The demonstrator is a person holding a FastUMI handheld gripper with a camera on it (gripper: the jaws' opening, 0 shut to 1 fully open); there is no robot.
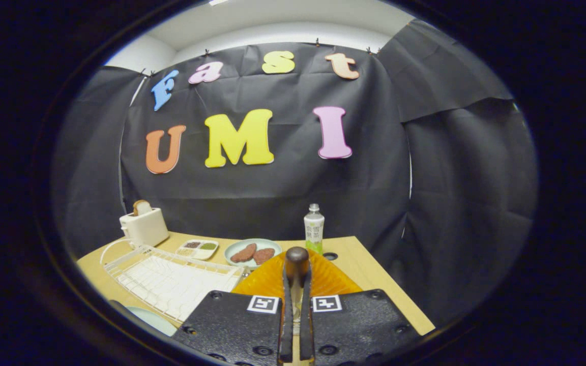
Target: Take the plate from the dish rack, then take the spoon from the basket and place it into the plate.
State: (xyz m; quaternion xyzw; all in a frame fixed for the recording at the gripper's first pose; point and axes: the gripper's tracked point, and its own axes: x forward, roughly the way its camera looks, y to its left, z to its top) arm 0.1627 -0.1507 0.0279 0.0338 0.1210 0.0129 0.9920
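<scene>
- My gripper (297, 284) has its two fingers pressed close together on the spoon (296, 262), whose dark rounded end stands up between their tips.
- Just under and beyond the fingers is the orange basket (323, 278), ribbed, on the wooden table (374, 277).
- To the left of my fingers lies the white wire dish rack (171, 279).
- Near the rack's close corner I see a pale rim, maybe the plate (155, 319), but I cannot tell for sure.
- Farther away stand a green dish with two brown patties (252, 252), a small divided tray (198, 248), a white toaster (144, 226) and a bottle (314, 229).
</scene>
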